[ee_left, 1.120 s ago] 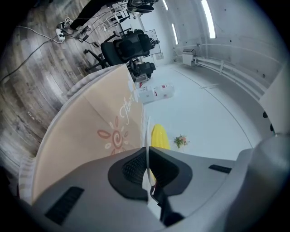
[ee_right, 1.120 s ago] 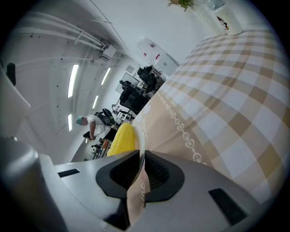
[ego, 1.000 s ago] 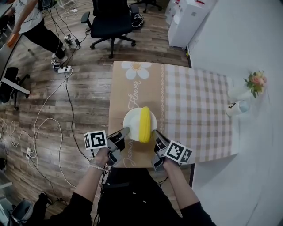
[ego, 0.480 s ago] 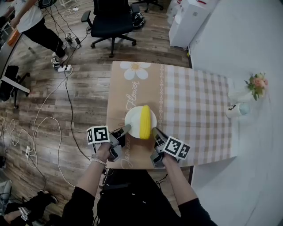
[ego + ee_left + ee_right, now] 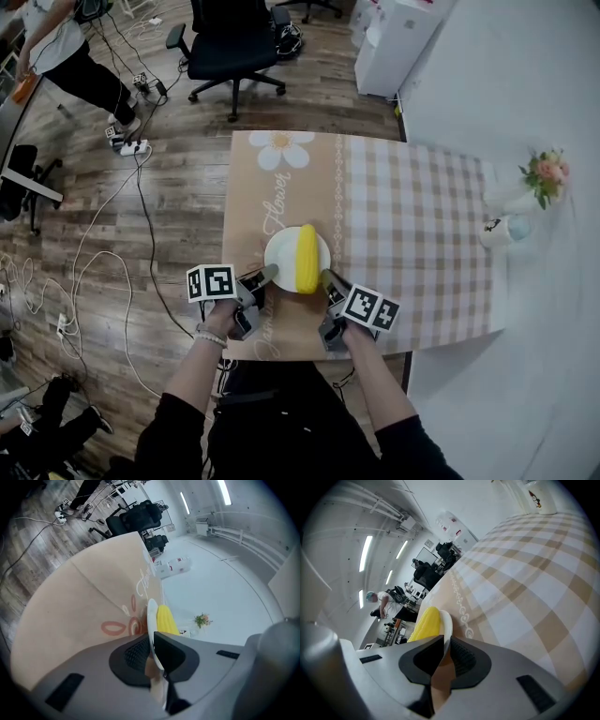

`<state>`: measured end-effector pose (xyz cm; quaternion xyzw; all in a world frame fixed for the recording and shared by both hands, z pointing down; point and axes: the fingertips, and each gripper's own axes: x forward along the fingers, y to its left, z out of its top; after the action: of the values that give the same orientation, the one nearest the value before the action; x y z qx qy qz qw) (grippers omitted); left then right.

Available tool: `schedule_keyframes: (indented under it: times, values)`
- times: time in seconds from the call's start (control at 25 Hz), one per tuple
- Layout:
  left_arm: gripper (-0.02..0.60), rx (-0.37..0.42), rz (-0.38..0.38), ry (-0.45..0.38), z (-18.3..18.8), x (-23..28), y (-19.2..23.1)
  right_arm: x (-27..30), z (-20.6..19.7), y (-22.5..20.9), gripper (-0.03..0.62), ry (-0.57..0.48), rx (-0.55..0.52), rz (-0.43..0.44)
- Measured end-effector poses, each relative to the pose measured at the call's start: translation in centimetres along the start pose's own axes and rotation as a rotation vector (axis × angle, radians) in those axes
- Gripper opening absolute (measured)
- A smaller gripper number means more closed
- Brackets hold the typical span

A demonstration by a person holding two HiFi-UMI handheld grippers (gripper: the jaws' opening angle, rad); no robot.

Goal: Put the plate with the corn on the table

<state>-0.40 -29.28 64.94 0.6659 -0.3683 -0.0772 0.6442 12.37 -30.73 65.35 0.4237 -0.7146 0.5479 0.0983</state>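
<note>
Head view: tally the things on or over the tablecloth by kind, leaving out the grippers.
plate: 1
corn cob: 1
vase of flowers: 1
mug: 1
Total: 4
</note>
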Motion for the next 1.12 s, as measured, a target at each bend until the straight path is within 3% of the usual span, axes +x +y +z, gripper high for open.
schedule_keyframes:
  times: [0.56,0.68,0.92,1.12]
  values:
    - [0.026,-0.071,0.145,0.068,-0.3,0.5,1.3,0.6,-0.4,-1.0,0.071,0.052,0.013,-0.09]
    - [0.03,-0.09,0.133,0.064,-0.1,0.5,1.2,0.7,-0.3,-0.9,0.071,0.049,0.015,-0.089]
    - [0.145,-0.08,0.102,0.064,0.0,0.6,0.2,0.6,-0.3,-0.9,0.075,0.03,-0.005,-0.113]
    - [0.175,-0.025,0.101,0.091,-0.3,-0.3,0.1,0.5,-0.1,-1.1,0.081,0.015,-0.018,-0.126]
